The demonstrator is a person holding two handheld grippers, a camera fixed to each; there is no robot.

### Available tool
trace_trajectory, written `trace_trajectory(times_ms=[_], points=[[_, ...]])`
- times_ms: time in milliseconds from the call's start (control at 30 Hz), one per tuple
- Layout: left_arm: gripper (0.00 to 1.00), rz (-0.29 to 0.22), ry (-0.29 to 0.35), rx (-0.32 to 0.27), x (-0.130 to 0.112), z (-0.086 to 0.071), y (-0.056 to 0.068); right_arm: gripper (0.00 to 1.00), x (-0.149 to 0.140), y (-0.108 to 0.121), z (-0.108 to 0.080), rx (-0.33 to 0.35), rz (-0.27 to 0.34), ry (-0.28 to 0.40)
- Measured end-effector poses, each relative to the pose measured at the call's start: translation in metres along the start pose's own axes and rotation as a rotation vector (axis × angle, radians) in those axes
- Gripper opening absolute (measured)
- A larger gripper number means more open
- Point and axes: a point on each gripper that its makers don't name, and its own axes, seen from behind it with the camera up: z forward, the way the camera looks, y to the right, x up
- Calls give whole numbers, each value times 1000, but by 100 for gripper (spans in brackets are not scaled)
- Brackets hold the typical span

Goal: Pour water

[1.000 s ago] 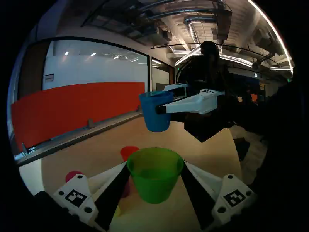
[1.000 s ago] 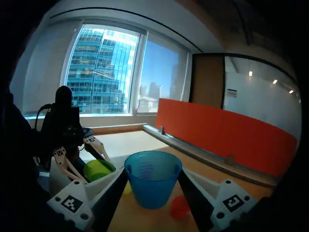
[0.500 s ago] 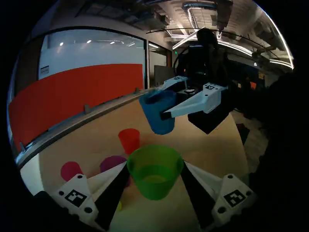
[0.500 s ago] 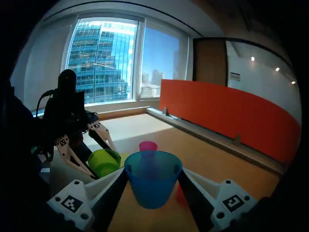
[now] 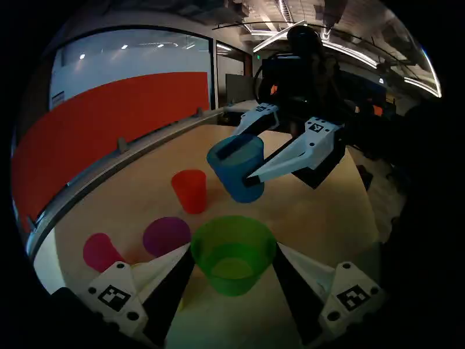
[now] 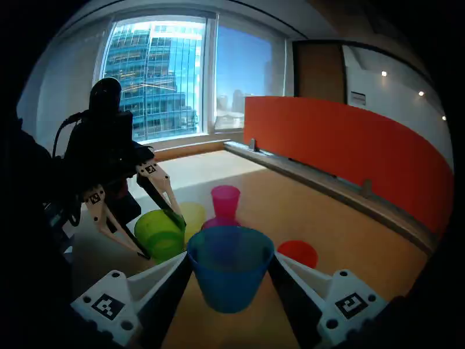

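My left gripper (image 5: 233, 263) is shut on a green cup (image 5: 233, 253), held upright above the wooden table (image 5: 314, 215). Beyond and above it, my right gripper (image 5: 250, 157) is shut on a blue cup (image 5: 238, 168) that leans its mouth toward the green one. In the right gripper view the blue cup (image 6: 230, 267) sits between my right gripper's (image 6: 230, 273) fingers, and the green cup (image 6: 160, 234) hangs at the left in the left gripper (image 6: 156, 232). No water is visible in either cup.
On the table stand a red cup (image 5: 190, 190), a purple cup (image 5: 167, 235) and a pink cup (image 5: 100, 252); a yellow cup (image 6: 193, 217) shows behind the green one. An orange partition (image 5: 99, 134) lines the table's far edge. A person's dark arms hold the grippers.
Both cups have come lower toward the table and both views tilt downward, bringing more cups on the table into sight. The blue cup now tips further toward the green cup.
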Motion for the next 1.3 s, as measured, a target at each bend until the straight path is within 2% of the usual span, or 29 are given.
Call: trace_trajectory(times_ms=[500,1300], points=[[87,28,-91,-21,-21,12,-1,90,-39,5,13,1,-19,-79],[87,41,-157,-55,-43,27,1,90,-65,5,24,21,-6,-118]])
